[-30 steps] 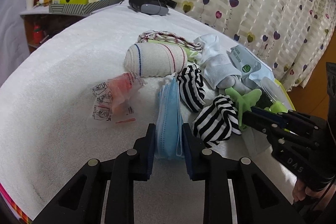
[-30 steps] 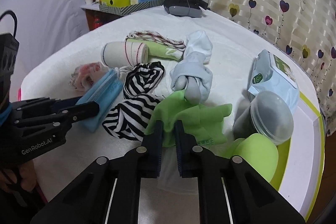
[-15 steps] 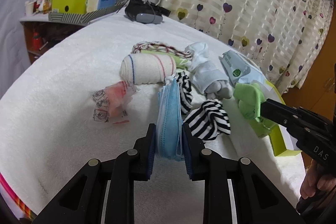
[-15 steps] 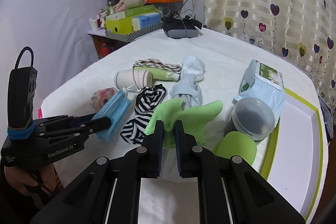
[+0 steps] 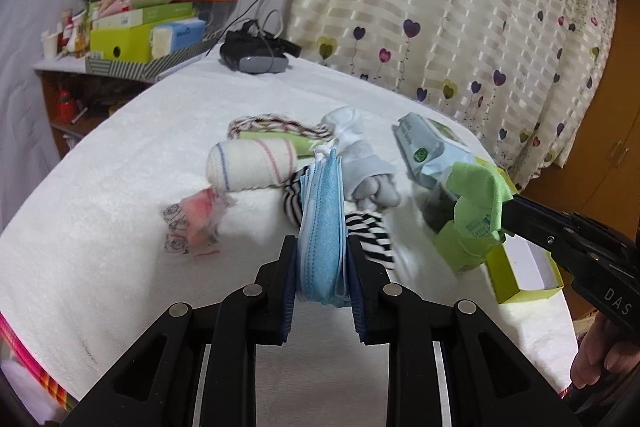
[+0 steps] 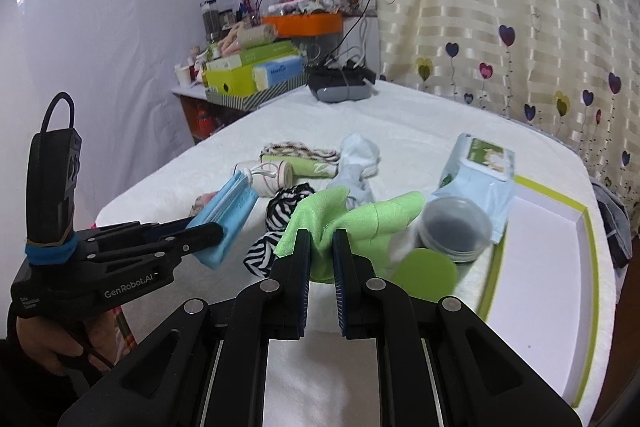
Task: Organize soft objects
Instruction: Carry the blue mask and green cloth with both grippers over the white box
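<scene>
My left gripper (image 5: 322,259) is shut on a stack of blue face masks (image 5: 322,223), lifted off the white bed cover; the same masks (image 6: 228,215) show in the right wrist view. My right gripper (image 6: 320,251) is shut on a green cloth (image 6: 352,223), also raised, and seen hanging at the right in the left wrist view (image 5: 478,199). On the cover lie a striped black-and-white sock (image 5: 370,233), a pale blue sock bundle (image 5: 362,167), a rolled white towel (image 5: 252,167) and a pink packet (image 5: 196,215).
A lime-edged white tray (image 6: 552,267) sits at the right edge, with a wet-wipes pack (image 6: 480,179) and a dark lidded jar (image 6: 456,231) beside it. A black headset (image 6: 340,83) lies at the far end. A cluttered shelf (image 6: 256,67) stands behind; heart-patterned curtains hang on the right.
Both grippers have risen with their loads: the blue masks and the green cloth lifted off the cover. The green cloth moved rightward, away from the striped sock.
</scene>
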`<state>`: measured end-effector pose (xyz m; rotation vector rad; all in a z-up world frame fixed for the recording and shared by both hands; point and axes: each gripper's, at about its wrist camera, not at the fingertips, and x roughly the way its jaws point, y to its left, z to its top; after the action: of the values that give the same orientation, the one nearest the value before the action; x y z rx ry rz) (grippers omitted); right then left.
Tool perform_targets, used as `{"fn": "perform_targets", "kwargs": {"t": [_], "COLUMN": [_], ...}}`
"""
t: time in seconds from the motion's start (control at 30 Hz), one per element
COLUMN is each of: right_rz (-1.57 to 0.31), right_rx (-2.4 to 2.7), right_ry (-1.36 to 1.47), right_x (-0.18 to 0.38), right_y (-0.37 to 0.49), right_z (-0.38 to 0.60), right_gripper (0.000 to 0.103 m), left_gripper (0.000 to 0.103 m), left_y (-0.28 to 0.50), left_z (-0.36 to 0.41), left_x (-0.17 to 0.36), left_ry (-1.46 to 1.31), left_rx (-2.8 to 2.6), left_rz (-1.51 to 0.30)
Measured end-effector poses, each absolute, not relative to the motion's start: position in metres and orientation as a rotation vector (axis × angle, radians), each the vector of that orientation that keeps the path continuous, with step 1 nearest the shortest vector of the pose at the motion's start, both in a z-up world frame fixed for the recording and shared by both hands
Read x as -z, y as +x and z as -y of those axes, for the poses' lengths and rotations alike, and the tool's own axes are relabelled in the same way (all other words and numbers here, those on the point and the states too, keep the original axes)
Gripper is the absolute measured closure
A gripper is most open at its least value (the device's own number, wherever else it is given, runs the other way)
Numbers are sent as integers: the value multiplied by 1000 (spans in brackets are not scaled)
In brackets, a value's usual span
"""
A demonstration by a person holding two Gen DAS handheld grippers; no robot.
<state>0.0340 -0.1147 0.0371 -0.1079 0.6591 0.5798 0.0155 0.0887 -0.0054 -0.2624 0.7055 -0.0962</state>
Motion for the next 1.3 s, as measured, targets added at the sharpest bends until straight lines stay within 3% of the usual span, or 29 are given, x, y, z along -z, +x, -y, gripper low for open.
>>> {"fn": "perform_targets", "kwargs": {"t": [0.77,1.3], "right_rz": [-593,-682], "right_rx": [-392,-253], "right_ry": [27,106], "right_x": [-52,-17], "right_y": [23,44], "right_z": [215,278], "right_gripper": [91,91], "left_gripper": [81,81], "left_y": [25,46], "left_z": [-3,73], "left_x": [-32,-32], "left_ry": [-175,-101], "left_rx": [273,423], "left_rz": [-650,-683]}}
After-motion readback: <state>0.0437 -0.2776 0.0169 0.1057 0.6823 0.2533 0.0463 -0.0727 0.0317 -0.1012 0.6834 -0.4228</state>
